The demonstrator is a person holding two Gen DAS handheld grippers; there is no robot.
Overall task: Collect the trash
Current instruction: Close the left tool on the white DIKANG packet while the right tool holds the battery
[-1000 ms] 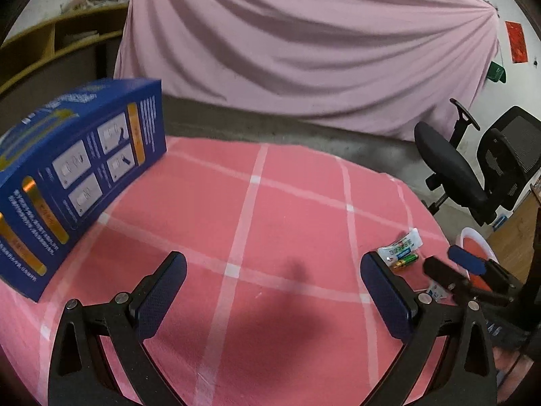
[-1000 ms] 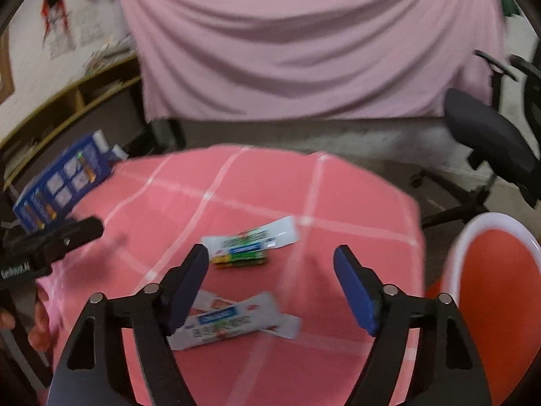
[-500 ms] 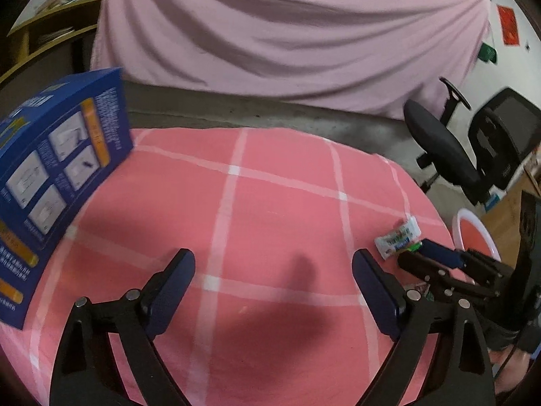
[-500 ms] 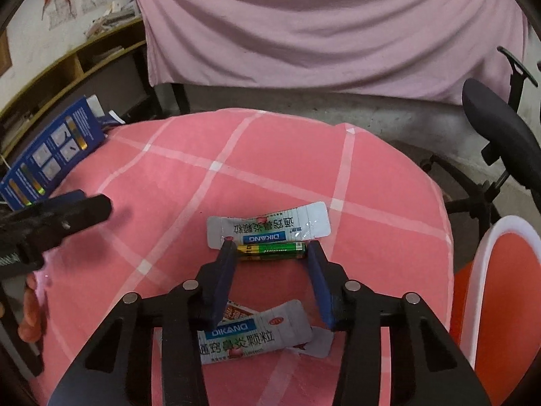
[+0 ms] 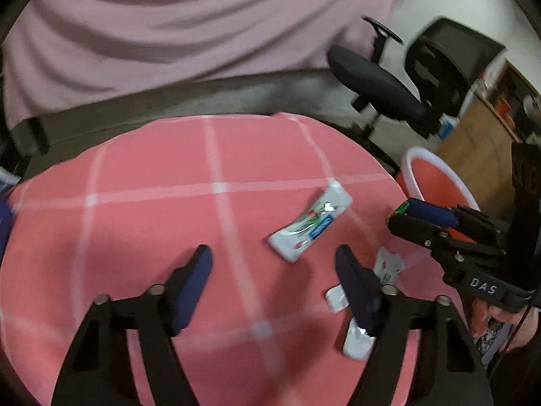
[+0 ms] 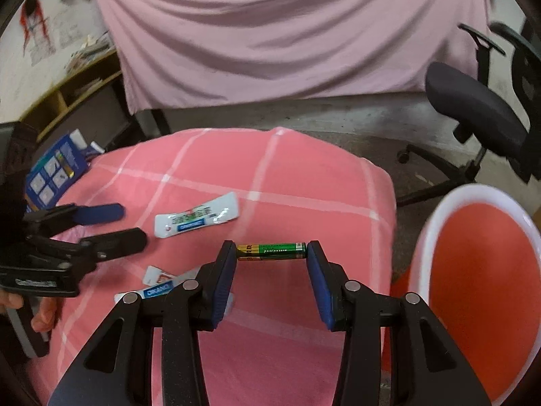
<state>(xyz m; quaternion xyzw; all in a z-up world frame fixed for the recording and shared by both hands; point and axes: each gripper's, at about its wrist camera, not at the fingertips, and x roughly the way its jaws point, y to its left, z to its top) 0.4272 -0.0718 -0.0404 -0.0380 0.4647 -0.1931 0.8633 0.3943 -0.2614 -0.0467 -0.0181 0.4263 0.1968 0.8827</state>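
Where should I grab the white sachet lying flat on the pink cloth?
Take the sachet across its narrow width near the middle, coming from above. It lies flat and thin, so pads should pinch the two long edges. Judgement only.

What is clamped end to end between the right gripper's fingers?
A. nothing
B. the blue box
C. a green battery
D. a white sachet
C: in the right wrist view the right gripper has its fingers pressing on both ends of the green battery, held above the pink cloth, while the white sachet lies flat on the cloth.
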